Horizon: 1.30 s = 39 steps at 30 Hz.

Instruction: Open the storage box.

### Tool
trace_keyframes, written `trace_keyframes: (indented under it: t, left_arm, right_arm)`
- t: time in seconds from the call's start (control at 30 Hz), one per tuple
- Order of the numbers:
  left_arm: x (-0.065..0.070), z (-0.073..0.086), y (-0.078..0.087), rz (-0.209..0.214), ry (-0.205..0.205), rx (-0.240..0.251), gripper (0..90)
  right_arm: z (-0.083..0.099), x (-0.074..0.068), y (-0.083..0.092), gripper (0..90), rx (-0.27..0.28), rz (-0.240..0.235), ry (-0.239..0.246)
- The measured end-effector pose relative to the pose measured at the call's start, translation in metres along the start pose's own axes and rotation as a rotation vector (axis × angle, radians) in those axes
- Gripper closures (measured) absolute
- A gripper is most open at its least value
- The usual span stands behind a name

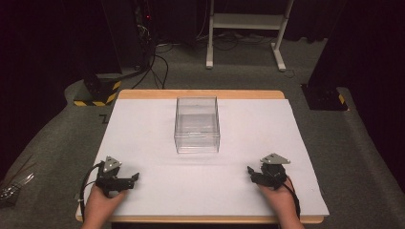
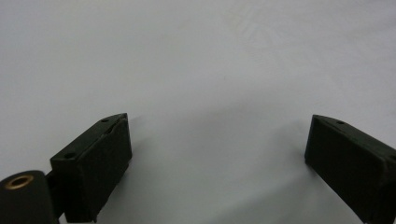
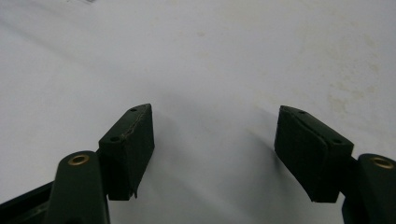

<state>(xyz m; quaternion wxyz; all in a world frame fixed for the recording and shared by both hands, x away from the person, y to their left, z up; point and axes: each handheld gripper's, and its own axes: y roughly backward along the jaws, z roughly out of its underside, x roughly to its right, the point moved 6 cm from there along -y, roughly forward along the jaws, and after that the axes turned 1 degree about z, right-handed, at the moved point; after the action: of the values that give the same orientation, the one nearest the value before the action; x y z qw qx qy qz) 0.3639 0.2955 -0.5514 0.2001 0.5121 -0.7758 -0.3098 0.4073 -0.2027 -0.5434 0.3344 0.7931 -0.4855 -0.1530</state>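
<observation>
A clear plastic box (image 1: 197,125) with no lid stands upright on the white table sheet (image 1: 200,186), a little behind the middle. My left gripper (image 1: 136,177) rests near the front left corner, held by a hand, its jaws pointing right. My right gripper (image 1: 249,170) rests near the front right corner, its jaws pointing left. In the left gripper view the left gripper (image 2: 217,149) stands open over bare white sheet. The right gripper (image 3: 215,149) is likewise open, with nothing between its jaws. Both sit well in front of the box.
The wooden table edge (image 1: 200,94) shows behind the sheet. Grey carpet surrounds the table. A white stand's legs (image 1: 243,43) and cables lie on the floor beyond. Black bases with yellow-striped tape (image 1: 98,93) stand at the back left.
</observation>
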Motion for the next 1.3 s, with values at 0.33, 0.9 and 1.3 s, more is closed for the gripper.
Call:
trace_keyframes:
  t: [0.33, 0.9, 1.3]
  left_arm:
    - [-0.0001, 0.0, -0.0002, 0.005, 0.003, -0.002, 7.4]
    - [-0.0002, 0.0, -0.0001, 0.005, 0.002, -0.003, 7.4]
    - [0.0, -0.0001, -0.0003, 0.009, 0.006, -0.003, 7.4]
  right_arm:
    - [0.0, -0.0007, 0.0002, 29.0, 0.003, 0.004, 0.007]
    - [0.0, -0.0006, 0.0003, 31.7, 0.003, -0.012, 0.006]
    - [-0.0019, -0.0043, 0.0065, 36.3, 0.047, -0.019, 0.039]
